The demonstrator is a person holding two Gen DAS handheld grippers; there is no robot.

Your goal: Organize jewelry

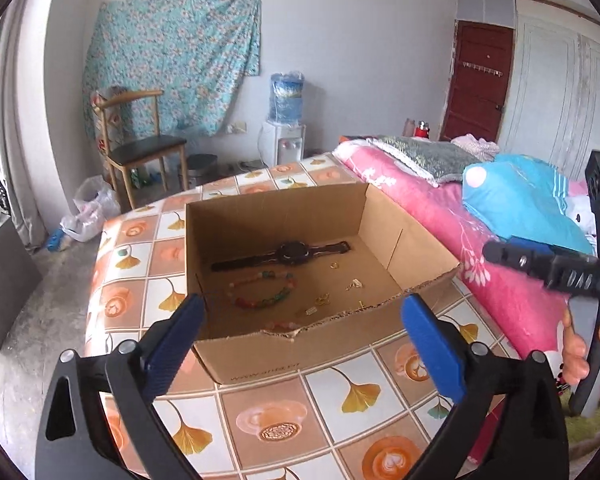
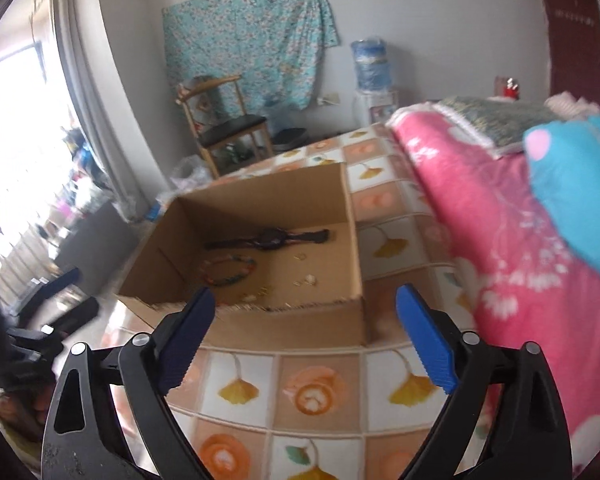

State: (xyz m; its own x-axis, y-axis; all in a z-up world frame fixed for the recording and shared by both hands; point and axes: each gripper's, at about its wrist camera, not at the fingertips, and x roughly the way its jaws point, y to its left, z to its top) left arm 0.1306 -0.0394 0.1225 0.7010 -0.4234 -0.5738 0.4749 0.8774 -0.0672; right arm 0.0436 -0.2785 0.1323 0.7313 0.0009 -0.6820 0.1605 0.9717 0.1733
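An open cardboard box [image 1: 284, 336] sits on the tiled bedspread; it also shows in the right wrist view [image 2: 284, 324]. Inside lie a black watch [image 1: 288, 254], a coloured bead bracelet [image 1: 266, 294] and several small gold pieces [image 1: 322, 300]. The watch [image 2: 270, 240] and bracelet [image 2: 230, 270] show in the right wrist view too. My left gripper [image 1: 304, 336] is open and empty, just before the box's near wall. My right gripper [image 2: 304, 332] is open and empty, also near the box's front; its body [image 1: 560, 272] shows at the right of the left wrist view.
A pink quilt [image 1: 440, 208] and a blue pillow [image 1: 524, 196] lie right of the box. A wooden chair [image 1: 140, 144], a water dispenser [image 1: 284, 136] and bags on the floor [image 1: 88, 212] stand beyond the bed. A dark red door [image 1: 480, 80] is at the back right.
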